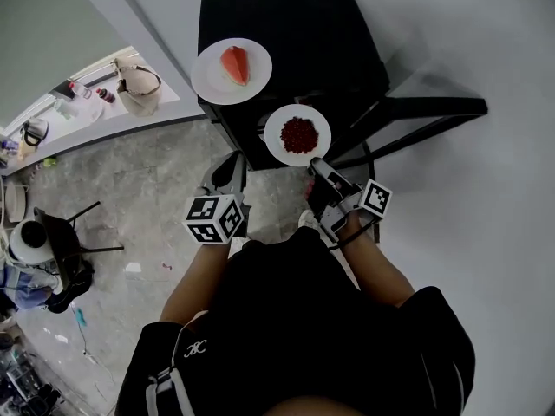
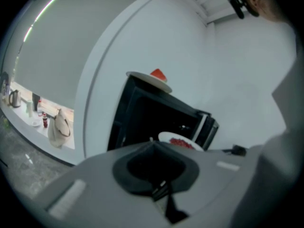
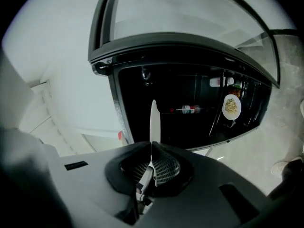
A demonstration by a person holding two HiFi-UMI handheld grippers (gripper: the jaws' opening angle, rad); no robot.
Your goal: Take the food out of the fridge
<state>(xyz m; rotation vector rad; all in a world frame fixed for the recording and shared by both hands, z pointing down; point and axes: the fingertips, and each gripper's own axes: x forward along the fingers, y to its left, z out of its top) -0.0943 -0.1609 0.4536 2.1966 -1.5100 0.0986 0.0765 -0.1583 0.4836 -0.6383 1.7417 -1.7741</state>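
Note:
A black mini fridge stands open against the white wall. On its top rests a white plate with a red watermelon slice, also visible in the left gripper view as the plate with the slice. My right gripper is shut on the rim of a second white plate of red food and holds it in front of the fridge. In the right gripper view that plate shows edge-on between the closed jaws of my right gripper. My left gripper is shut and holds nothing; its jaws face the fridge.
The fridge door swings out to the right. Inside are a bottle and another plate of pale food. A counter with a bag runs at the left, and a dark stool stands on the grey floor.

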